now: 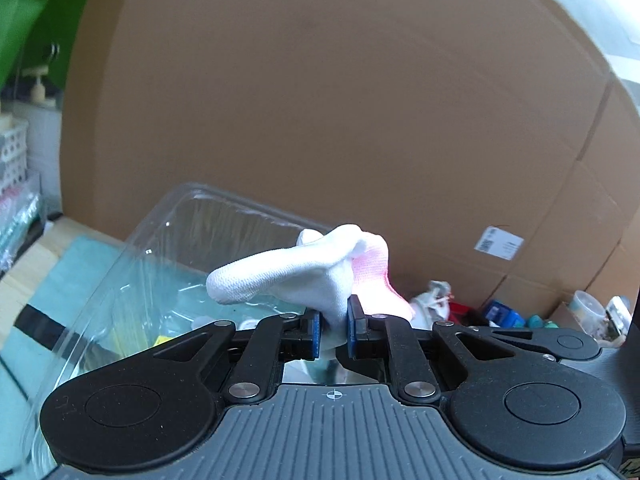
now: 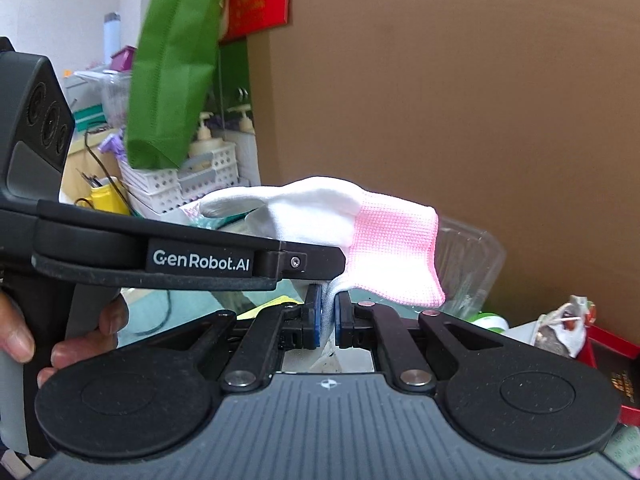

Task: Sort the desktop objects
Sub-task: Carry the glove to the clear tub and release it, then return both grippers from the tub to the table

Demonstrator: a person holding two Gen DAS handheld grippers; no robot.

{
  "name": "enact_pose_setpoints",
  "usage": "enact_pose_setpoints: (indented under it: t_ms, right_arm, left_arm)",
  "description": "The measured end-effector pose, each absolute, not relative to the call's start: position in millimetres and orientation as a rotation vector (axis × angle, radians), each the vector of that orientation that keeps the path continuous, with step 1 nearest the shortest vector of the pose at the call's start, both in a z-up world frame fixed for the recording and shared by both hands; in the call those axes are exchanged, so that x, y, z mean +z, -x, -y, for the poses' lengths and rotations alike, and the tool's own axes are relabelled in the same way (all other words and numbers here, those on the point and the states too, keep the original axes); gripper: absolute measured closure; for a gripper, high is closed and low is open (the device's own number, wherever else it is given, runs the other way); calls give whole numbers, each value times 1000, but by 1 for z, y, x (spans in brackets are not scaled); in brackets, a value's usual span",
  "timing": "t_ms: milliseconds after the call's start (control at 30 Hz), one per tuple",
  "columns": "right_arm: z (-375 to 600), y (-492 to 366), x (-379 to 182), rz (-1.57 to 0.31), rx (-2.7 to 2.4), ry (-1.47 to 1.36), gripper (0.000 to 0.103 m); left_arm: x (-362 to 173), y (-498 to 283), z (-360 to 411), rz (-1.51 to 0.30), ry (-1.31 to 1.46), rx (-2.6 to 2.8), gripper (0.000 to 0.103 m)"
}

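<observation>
In your left wrist view, your left gripper [image 1: 333,330] has its fingers [image 1: 315,334] clamped on a white glove [image 1: 288,276] with a pink cuff, bunched above them; a clear plastic bin [image 1: 132,264] sits just beyond, leftward. In your right wrist view, your right gripper [image 2: 329,322] pinches the same glove [image 2: 320,208], which drapes above its fingers [image 2: 314,322].
</observation>
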State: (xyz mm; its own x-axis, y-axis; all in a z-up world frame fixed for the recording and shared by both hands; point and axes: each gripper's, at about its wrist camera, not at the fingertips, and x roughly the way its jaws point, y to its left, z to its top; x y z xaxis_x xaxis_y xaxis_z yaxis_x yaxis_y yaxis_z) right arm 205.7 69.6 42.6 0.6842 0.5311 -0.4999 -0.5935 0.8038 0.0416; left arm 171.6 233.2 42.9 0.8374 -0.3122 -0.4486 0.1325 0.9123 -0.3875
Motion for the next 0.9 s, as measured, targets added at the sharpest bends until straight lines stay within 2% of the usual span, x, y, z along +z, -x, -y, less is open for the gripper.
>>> enact_pose_setpoints:
  t_ms: [100,133,167,267,367,400,433,500,533,567,633,700,900]
  right_arm:
    - [-78,-223,38,-542,628,148,95]
    - [-80,-227,37,-546,626,160,95]
    - [-83,-231,36,-549,624,170,95]
    - [-89,-243,33,-564,607,183,94]
    - [-95,-253,27,-587,601,200,90]
    - [-96,-253,24,-594,591,206,85]
    - [-96,-255,22,-602,587,211,78]
    - [-96,-256,20,-606,585,204,31]
    - [-95,-254,21,-590,571,202,23]
    - [-93,-251,23,-569,559,206,17]
    - [-92,-248,27,-546,559,219,15]
    - [-88,-243,30,-532,568,216,7]
    - [-78,-233,38,-501,561,204,2]
  left_arm:
    - [37,-194,-242,-563,362,-232,83]
    - [35,-201,-243,-574,356,-229,75]
    - [34,-208,-245,-584,351,-225,72]
    - [29,-224,-248,-614,344,-212,70]
    - [21,-234,-254,-668,372,-185,54]
    - [20,-235,-257,-677,395,-179,43]
    - [19,-235,-260,-675,417,-169,23]
    - [19,-232,-265,-652,469,-162,6]
    - [19,-230,-267,-644,489,-171,2]
    - [19,-229,-268,-636,497,-184,1]
    - [20,-227,-268,-635,500,-204,0]
    - [20,-224,-265,-640,493,-206,0]
    - [22,-215,-252,-658,453,-194,0]
